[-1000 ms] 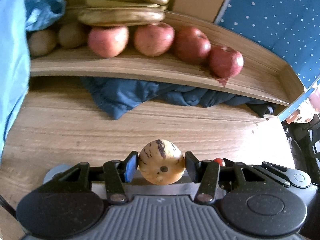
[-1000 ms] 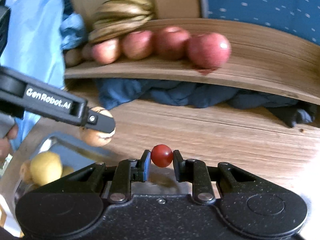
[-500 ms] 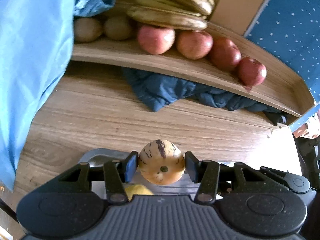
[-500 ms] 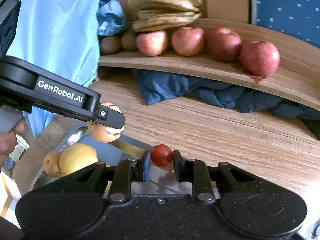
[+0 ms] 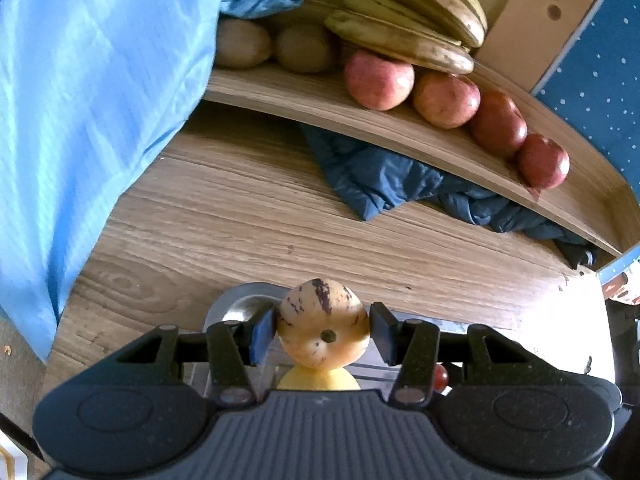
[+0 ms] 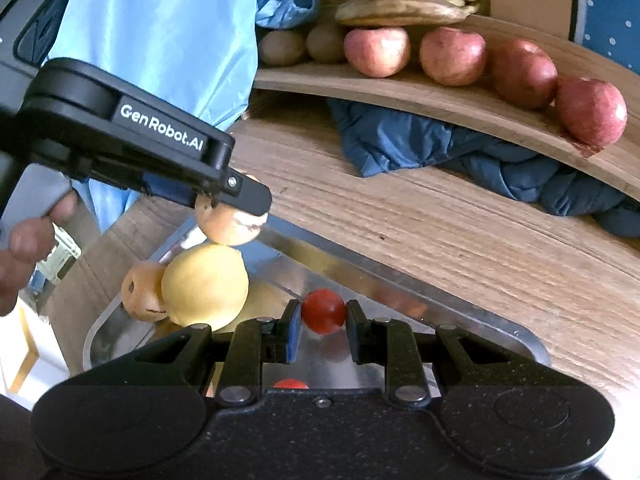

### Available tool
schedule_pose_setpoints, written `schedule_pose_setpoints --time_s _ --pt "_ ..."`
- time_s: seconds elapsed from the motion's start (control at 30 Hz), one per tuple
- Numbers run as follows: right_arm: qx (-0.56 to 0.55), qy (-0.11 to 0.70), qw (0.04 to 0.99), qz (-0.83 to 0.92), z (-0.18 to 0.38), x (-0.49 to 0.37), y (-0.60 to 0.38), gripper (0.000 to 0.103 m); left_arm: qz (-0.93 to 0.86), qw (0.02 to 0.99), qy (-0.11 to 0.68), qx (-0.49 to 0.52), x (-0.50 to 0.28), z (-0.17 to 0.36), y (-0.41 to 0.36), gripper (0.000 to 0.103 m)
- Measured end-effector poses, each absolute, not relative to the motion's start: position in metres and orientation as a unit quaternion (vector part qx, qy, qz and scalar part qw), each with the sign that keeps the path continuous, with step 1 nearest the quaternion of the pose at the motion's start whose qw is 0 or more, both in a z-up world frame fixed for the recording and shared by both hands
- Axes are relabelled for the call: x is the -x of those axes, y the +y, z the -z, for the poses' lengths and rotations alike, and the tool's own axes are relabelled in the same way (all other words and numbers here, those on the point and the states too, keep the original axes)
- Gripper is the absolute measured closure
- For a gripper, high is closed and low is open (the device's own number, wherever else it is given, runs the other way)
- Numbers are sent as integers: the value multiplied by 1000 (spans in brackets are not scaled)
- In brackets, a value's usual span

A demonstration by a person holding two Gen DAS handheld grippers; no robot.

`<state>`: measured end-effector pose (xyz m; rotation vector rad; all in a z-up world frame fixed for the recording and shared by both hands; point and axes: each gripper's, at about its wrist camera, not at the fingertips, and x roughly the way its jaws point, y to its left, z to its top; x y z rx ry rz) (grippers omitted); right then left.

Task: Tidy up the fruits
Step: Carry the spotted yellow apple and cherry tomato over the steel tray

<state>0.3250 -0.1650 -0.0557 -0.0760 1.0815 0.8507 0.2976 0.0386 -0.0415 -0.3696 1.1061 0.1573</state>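
My left gripper (image 5: 323,330) is shut on a tan fruit with purple streaks (image 5: 323,318), held above the near corner of a metal tray (image 5: 236,300). From the right wrist view the same gripper (image 6: 224,204) hangs over the tray's left end, the streaked fruit (image 6: 230,228) just above a yellow fruit (image 6: 204,284). My right gripper (image 6: 323,312) is shut on a small red tomato (image 6: 323,311) over the tray (image 6: 500,328). A second streaked fruit (image 6: 140,292) and another tomato (image 6: 290,384) lie in the tray.
A curved wooden shelf (image 5: 304,100) at the back carries several red apples (image 5: 378,80), bananas (image 5: 412,20) and brown kiwis (image 5: 240,44). Dark blue cloth (image 5: 380,176) is bunched under it. Light blue fabric (image 5: 80,80) hangs at the left. A hand (image 6: 24,240) grips the left tool.
Both grippers have drawn back from the shelf and sideways, still holding their fruit. The metal tray and its fruits have come into view beneath them.
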Motion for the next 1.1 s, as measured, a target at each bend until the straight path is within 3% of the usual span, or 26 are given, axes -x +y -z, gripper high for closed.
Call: schedule_pose_setpoints --time_s 1.1 --pt "29 505 769 -391 62 -335 -160 78 -102 820 540 158 -297 48 48 48"
